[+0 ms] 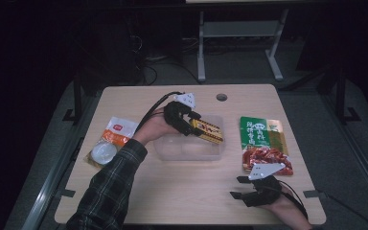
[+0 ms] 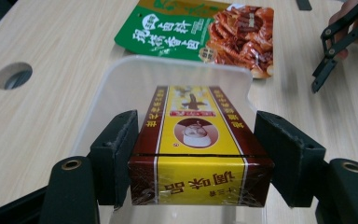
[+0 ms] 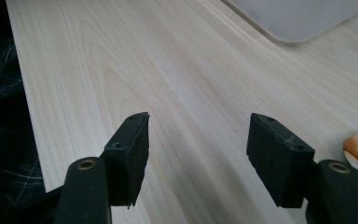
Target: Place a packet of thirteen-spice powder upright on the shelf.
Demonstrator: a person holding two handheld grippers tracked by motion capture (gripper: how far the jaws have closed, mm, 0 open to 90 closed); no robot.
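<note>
High view: left gripper [image 1: 195,125] clamps one yellow box [image 1: 208,132] over one clear tub [image 1: 188,150]; right gripper [image 1: 238,187] gapes wide, empty; two pouches flank them on the desk [image 1: 182,191].

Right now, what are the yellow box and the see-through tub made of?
The yellow box looks like cardboard in shiny plastic wrap: sharp edges, glare on its end. The tub looks like clear, slightly frosted plastic; the table shows through it.

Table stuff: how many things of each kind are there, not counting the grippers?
Boxes: 1, the yellow and brown box held over the tub.
Packets: 2, the green packet and the orange packet.
Tubs: 1, the clear tub.
Total: 4
</note>
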